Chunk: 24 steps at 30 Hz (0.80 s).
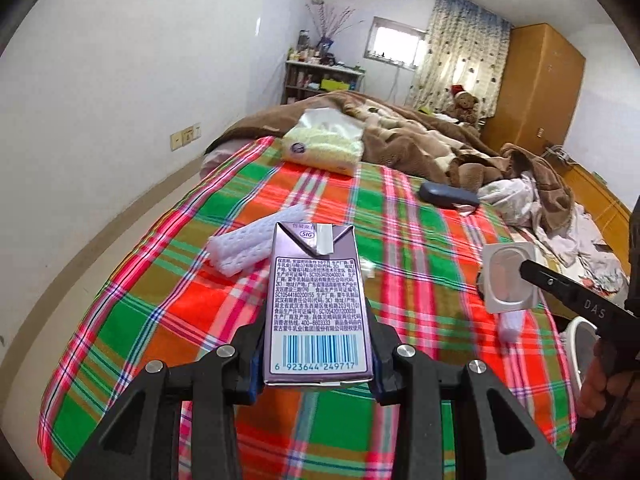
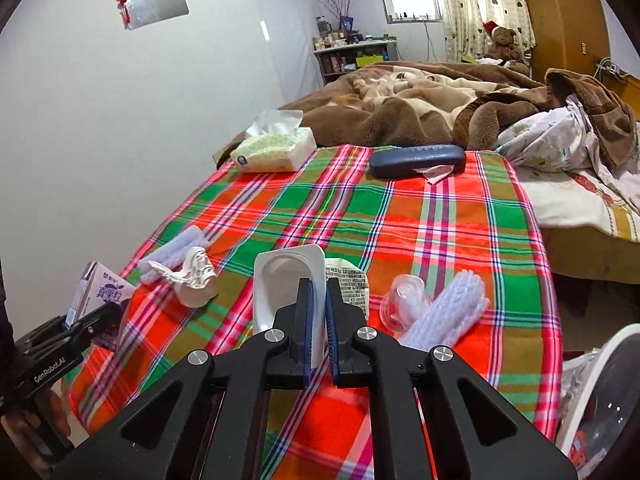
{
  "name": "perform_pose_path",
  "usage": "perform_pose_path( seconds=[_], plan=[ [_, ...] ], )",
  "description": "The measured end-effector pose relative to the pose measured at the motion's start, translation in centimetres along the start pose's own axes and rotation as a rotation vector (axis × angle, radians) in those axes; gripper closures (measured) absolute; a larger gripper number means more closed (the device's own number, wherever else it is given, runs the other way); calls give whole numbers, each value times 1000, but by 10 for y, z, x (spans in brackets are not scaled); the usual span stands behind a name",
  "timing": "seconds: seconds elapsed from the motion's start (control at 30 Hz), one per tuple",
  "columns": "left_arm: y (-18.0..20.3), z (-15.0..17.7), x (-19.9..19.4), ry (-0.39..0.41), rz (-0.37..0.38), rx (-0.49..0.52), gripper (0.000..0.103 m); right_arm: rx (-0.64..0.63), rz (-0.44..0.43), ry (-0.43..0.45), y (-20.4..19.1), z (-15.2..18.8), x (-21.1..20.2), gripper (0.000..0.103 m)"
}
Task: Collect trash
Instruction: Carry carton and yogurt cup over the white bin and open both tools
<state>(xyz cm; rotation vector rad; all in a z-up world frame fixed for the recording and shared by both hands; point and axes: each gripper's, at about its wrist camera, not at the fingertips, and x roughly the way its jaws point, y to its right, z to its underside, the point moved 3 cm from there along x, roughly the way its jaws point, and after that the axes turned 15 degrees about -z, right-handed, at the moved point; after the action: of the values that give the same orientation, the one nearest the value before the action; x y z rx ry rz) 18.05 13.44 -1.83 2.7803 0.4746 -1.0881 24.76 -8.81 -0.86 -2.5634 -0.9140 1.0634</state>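
My left gripper [image 1: 318,354] is shut on a purple milk carton [image 1: 316,304] and holds it upright above the plaid bed cover; the carton also shows at the left of the right wrist view [image 2: 102,300]. My right gripper [image 2: 318,320] is shut on the rim of a white plastic yogurt cup [image 2: 286,284], seen in the left wrist view [image 1: 506,278] too. Loose trash lies on the cover: white foam netting [image 1: 256,246], a crumpled wrapper [image 2: 192,280], a second foam net [image 2: 448,314], a clear plastic cup [image 2: 404,300] and a printed paper [image 2: 346,284].
A tissue pack [image 2: 276,148] and a dark glasses case [image 2: 416,160] lie farther back on the plaid cover [image 2: 400,220]. Brown blankets [image 2: 400,108] are piled behind. A white bin with a liner [image 2: 600,392] stands at the bed's right corner. A wall runs along the left.
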Motion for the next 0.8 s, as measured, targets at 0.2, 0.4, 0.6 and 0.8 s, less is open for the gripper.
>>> perform_pose_path(
  seconds=[0.2,0.4,0.6,0.8],
  plan=[
    [25,3,-24,26,50,39,64,-1,-12,50,-3,4,-30,97],
    [53,4,-49,61,96,83,64,7,-1,108,1,8,-60,97],
    [83,10,-72,89,146,127,64,29,28,158,14,16,-90,97],
    [118,19,-92,114,205,185,64,60,67,207,31,25,-119,97]
  ],
)
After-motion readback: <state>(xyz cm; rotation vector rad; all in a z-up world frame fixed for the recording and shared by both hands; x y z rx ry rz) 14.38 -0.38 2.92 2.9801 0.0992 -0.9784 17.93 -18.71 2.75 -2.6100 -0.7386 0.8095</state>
